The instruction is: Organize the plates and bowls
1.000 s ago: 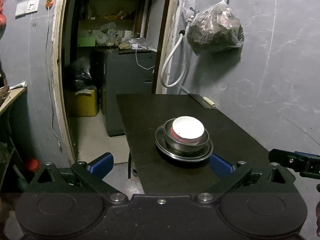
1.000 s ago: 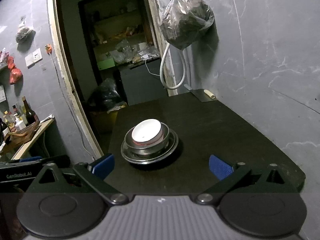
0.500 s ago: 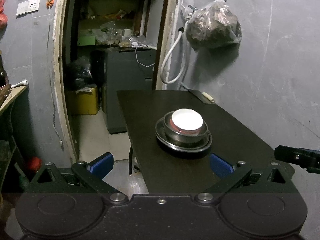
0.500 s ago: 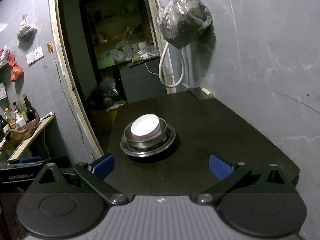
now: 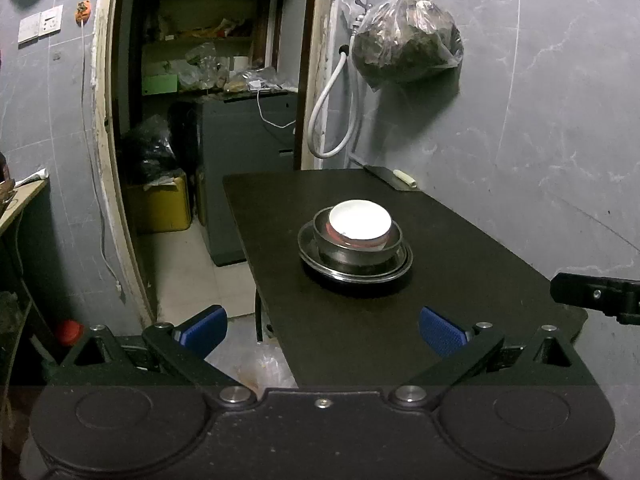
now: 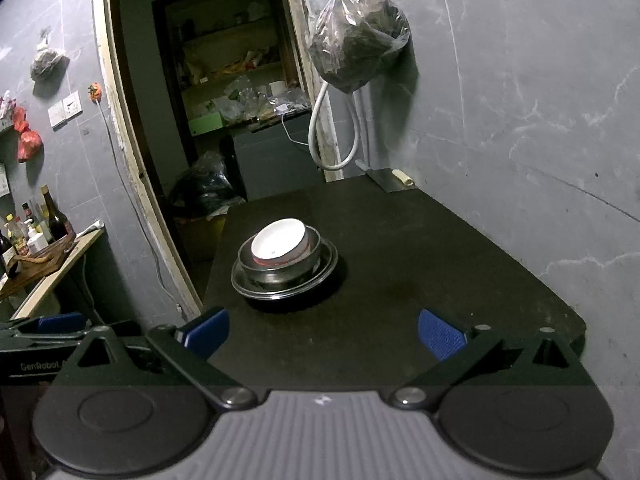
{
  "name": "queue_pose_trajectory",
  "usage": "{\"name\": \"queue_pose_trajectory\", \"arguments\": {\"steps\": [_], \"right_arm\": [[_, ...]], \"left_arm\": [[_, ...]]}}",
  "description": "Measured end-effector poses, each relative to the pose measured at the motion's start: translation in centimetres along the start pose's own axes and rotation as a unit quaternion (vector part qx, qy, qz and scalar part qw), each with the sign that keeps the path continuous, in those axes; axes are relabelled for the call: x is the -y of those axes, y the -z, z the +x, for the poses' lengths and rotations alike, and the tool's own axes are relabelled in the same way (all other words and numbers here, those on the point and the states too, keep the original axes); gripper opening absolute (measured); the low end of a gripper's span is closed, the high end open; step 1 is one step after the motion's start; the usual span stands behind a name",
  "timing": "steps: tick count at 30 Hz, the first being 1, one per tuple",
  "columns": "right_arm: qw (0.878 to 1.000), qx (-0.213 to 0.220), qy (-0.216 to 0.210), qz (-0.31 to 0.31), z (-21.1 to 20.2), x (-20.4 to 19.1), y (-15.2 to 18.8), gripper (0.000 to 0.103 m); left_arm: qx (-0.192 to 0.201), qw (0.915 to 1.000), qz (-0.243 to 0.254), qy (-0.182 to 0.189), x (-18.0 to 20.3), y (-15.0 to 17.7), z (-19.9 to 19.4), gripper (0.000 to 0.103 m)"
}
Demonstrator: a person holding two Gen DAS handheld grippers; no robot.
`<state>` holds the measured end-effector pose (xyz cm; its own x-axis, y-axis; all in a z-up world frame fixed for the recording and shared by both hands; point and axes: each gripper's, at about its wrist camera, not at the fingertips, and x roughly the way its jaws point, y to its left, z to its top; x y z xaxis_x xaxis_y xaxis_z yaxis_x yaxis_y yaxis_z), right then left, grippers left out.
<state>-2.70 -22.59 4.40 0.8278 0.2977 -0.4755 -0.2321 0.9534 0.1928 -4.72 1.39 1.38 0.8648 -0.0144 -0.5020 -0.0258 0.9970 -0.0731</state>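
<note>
A stack stands on the dark table [image 5: 460,240] [image 6: 440,248]: a steel plate [image 5: 320,264] [image 6: 244,284] at the bottom, a steel bowl [image 5: 352,254] [image 6: 280,270] on it, and a white bowl with a red outside [image 5: 360,222] [image 6: 278,242] nested on top. My left gripper [image 5: 320,330] is open and empty, held back from the table's near edge, with the stack ahead of it. My right gripper [image 6: 322,330] is open and empty over the near edge, with the stack ahead and slightly left. Part of the right gripper shows in the left wrist view [image 5: 596,296].
A grey wall runs along the table's right side, with a hanging plastic bag [image 5: 404,46] [image 6: 358,40] and a white hose [image 5: 332,120]. A small dark board with a pale stick [image 5: 396,178] lies at the far right corner. A doorway [image 5: 200,100] and a shelf with bottles [image 6: 36,240] are at left.
Both grippers have drawn back from the stack, which now looks farther away and higher in the left view. The stack itself has not moved. Both grippers stay open.
</note>
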Motion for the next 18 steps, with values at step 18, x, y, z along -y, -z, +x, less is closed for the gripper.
{"name": "queue_pose_trajectory", "arguments": {"steps": [18], "right_arm": [[1.000, -0.025, -0.005, -0.013, -0.2, 0.3, 0.7, 0.103]], "left_arm": [[-0.014, 0.9999, 0.003, 0.004, 0.6, 1.1, 0.0, 0.102]]}}
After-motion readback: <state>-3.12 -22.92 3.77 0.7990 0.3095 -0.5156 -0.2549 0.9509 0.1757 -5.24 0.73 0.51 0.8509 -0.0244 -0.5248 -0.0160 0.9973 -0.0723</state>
